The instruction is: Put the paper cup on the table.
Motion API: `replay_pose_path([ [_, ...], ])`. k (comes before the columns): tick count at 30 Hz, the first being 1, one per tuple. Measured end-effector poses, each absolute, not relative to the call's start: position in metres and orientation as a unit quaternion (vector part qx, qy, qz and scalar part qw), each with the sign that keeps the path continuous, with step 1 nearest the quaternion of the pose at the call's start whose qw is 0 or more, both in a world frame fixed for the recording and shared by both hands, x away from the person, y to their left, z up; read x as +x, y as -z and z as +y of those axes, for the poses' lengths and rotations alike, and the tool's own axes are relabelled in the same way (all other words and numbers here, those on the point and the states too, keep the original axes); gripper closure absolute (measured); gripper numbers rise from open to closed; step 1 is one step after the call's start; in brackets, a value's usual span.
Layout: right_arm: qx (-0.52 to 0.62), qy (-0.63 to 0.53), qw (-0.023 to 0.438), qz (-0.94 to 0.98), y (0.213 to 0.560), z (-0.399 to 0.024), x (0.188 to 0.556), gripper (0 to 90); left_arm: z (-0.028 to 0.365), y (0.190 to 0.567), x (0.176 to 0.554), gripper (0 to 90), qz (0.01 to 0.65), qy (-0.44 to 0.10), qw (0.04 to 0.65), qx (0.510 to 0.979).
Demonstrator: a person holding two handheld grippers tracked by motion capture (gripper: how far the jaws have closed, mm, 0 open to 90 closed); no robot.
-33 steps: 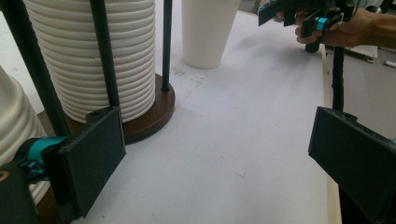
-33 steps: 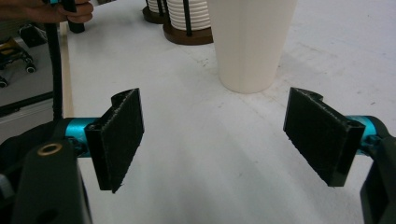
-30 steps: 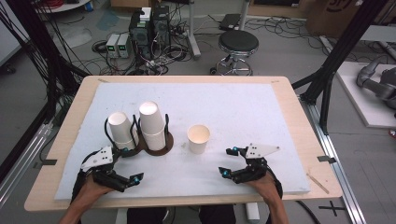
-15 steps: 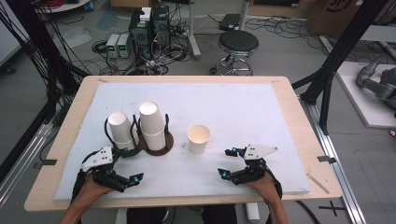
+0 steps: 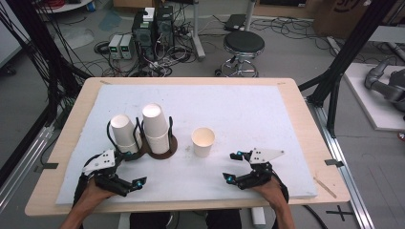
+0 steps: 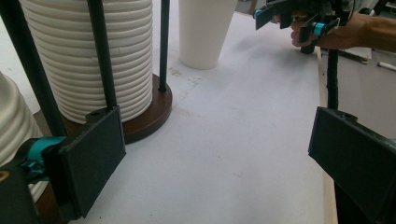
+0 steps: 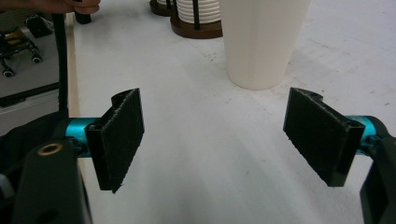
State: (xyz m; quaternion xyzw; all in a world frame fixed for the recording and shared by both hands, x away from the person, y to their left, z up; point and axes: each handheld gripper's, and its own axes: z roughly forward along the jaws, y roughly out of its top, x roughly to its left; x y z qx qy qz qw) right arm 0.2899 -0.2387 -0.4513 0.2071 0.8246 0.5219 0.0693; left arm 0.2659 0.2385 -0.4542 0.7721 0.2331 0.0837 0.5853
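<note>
We are holding the left gripper [image 5: 128,174] low over the near left part of the white surface [image 5: 267,124], its jaws spread apart and grasping nothing. Just beyond it, at the far side, two stacks of upside-down paper cups are sitting in a dark wooden cup holder [image 5: 160,149] with thin black posts: the left stack [image 5: 123,132] and, touching the holder's round base beside it, the right stack [image 5: 155,125]. In the left gripper view the ribbed right stack [image 6: 88,56] is rising just beyond the left jaw. To the right of the holder, near it but apart, a single paper cup [image 5: 203,141] is standing upright and open on the surface. We are holding the right gripper [image 5: 232,167] near the front edge, right of that cup and a little nearer, with its jaws released and wide. In the right gripper view the single cup [image 7: 260,42] is standing beyond the gap between the jaws, untouched.
</note>
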Motion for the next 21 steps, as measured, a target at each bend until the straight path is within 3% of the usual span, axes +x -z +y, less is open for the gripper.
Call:
replay_pose_path([
  [21, 0.201, -0.519, 0.073, 0.827, 0.4515, -0.2376, 0.2895, 21.1, 0.2376, 0.4542, 0.2654, 3.8, 0.231, -0.085, 0.584, 0.774],
])
